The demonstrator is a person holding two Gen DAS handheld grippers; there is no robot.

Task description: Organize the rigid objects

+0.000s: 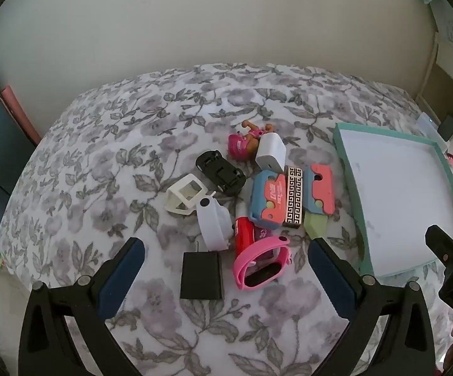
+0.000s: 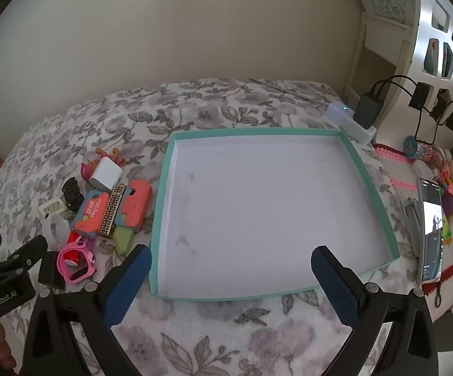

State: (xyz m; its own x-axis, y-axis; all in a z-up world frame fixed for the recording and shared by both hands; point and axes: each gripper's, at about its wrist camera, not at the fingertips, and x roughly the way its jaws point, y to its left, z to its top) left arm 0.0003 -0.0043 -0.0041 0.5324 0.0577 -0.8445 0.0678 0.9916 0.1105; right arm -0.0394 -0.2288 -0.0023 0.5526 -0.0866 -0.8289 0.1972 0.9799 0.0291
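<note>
Both grippers hang with jaws wide apart, holding nothing: the left gripper [image 1: 226,252] above a pile of toys [image 1: 259,194] on the bedspread [image 1: 101,169], the right gripper [image 2: 231,261] over the tray [image 2: 160,206] beside the pile.

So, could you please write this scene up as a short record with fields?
surface: floral bedspread
container: teal-rimmed tray, nothing in it, right of the pile
pile: pink watch, black charger, white charger, black toy car, doll, patterned box, among other small things
left gripper: open, above the pile, holding nothing
right gripper: open, above the tray's near edge, holding nothing
progress: no item in the tray yet
</note>
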